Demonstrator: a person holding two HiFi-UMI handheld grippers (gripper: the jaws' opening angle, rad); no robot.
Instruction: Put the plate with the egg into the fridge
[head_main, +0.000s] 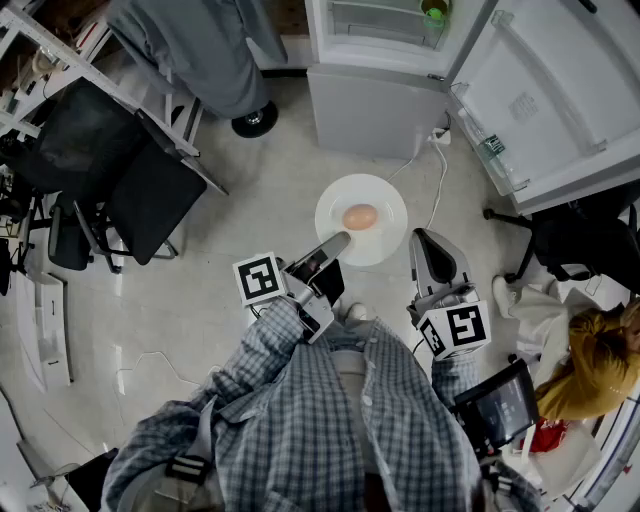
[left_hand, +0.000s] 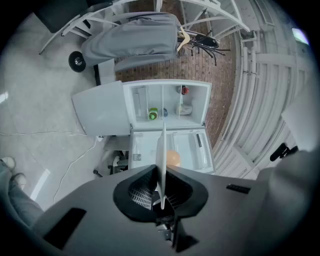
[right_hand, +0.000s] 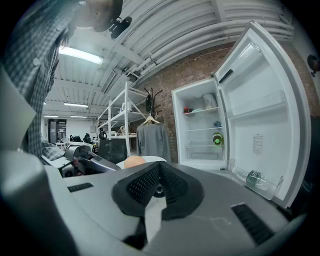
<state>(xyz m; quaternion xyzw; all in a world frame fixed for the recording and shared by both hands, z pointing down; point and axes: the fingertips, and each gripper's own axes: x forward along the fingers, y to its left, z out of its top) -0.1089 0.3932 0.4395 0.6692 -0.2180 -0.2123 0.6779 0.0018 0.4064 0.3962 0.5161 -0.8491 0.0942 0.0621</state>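
Observation:
A white plate (head_main: 385, 240) with a brown egg (head_main: 360, 217) on it hovers over the floor in front of the open fridge (head_main: 372, 95). My left gripper (head_main: 338, 241) is shut on the plate's near left rim. In the left gripper view the plate (left_hand: 162, 150) runs edge-on between the jaws, and the egg (left_hand: 173, 158) shows just right of it. My right gripper (head_main: 427, 238) sits just off the plate's right rim, jaws shut with nothing between them. In the right gripper view the egg (right_hand: 134, 161) peeks over the left jaw.
The fridge door (head_main: 560, 90) swings out to the right, with a bottle (head_main: 492, 148) in its shelf. A green item (head_main: 434, 10) sits inside. A white cable (head_main: 437, 185) crosses the floor. A black chair (head_main: 120, 180) and a hanging grey garment (head_main: 215, 50) stand at the left.

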